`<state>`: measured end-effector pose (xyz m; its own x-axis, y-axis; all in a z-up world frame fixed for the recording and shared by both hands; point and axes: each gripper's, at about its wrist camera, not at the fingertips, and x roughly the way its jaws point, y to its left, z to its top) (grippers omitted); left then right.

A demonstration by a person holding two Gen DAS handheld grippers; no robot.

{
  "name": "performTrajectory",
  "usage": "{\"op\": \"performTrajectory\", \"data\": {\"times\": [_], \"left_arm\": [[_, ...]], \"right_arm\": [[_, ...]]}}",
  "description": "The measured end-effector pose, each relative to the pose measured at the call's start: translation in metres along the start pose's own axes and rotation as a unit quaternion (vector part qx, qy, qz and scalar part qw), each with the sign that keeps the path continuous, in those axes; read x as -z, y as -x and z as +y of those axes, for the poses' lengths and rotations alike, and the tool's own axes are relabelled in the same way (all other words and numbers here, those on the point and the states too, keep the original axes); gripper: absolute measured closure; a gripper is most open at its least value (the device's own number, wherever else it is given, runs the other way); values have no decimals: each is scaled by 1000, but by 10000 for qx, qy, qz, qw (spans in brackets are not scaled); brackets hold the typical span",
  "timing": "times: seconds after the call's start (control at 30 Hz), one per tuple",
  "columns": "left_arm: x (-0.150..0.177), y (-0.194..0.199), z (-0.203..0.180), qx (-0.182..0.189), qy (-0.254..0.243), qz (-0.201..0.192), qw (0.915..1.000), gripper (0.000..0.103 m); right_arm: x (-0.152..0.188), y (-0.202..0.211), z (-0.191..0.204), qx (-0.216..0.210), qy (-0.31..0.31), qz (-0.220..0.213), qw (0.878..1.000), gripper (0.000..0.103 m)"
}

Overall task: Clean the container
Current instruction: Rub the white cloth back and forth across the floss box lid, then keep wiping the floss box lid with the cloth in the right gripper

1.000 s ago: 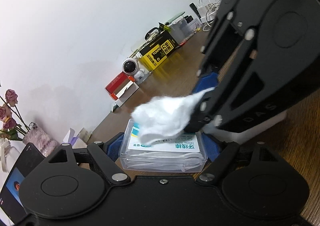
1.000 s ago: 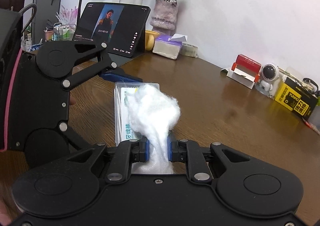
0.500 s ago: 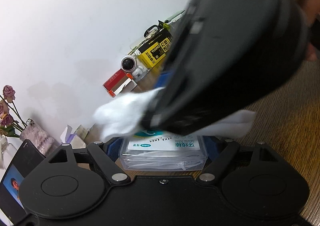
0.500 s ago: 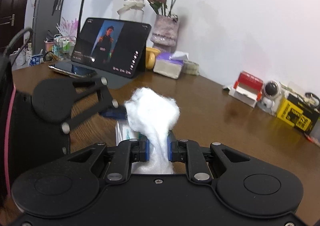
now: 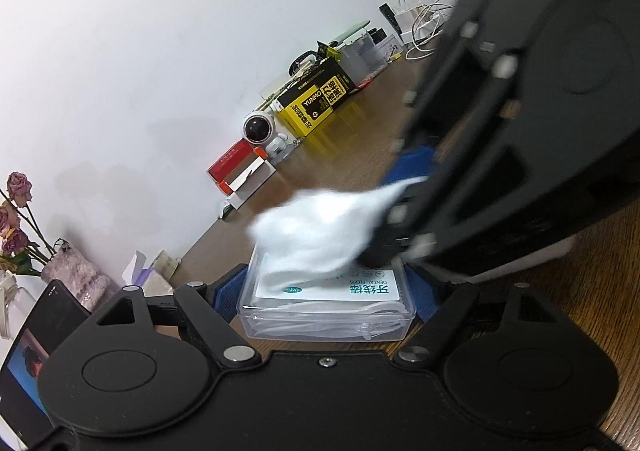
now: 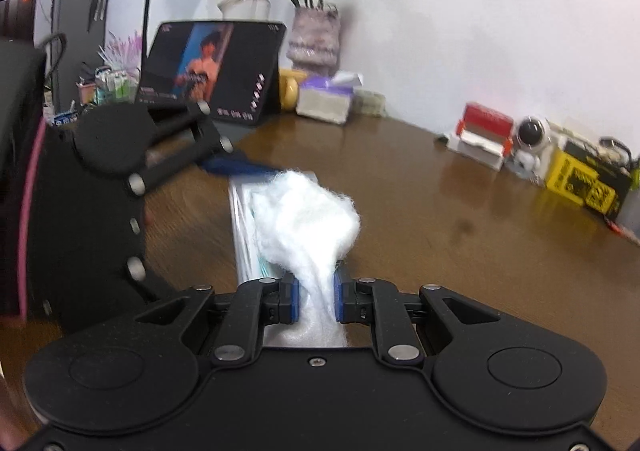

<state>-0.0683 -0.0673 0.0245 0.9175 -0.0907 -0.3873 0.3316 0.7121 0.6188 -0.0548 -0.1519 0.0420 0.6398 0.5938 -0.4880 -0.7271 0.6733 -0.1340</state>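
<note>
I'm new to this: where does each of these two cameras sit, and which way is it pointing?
Left wrist view: sits on the left gripper, looking along its blue-padded fingers, shut on the clear plastic dental floss box, towards the white wall; the right gripper crosses in front.
Right wrist view: sits on the right gripper, shut on a white cotton wad, facing the dark tablet and flower vase; the left gripper shows at left.
Shared: box, wad, brown wooden table, yellow-and-black box.

Clear glossy plastic box (image 5: 326,313), printed paper label on lid. Fluffy white cotton wad (image 6: 306,219), fibrous, matt. Brown wood-grain desk (image 6: 440,219), polished, reflective. Matt black plastic claw (image 6: 314,297), blue pads (image 6: 294,303).
</note>
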Motion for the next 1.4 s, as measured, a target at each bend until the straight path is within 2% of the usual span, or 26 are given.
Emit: {"op": "performTrajectory", "data": {"times": [0.23,0.63,0.9,1.17,1.4], "left_arm": [[0,0,-2,19,16,15,10000,22],[-1,-4,0,6,17,24,10000,22],[-2,-7,2,-7,-4,11,10000,23],[1,-4,0,-7,-1,11,10000,22],[1,-4,0,2,-3,5,10000,22]], "right_arm": [[-20,-7,3,-21,16,-227,9997,86],[15,8,3,2,-219,-53,9997,86],[7,-3,-9,226,-389,-48,9990,86],[-16,-10,13,-10,-16,-297,9996,86],[-7,-4,12,-124,-155,-214,9996,86]]}}
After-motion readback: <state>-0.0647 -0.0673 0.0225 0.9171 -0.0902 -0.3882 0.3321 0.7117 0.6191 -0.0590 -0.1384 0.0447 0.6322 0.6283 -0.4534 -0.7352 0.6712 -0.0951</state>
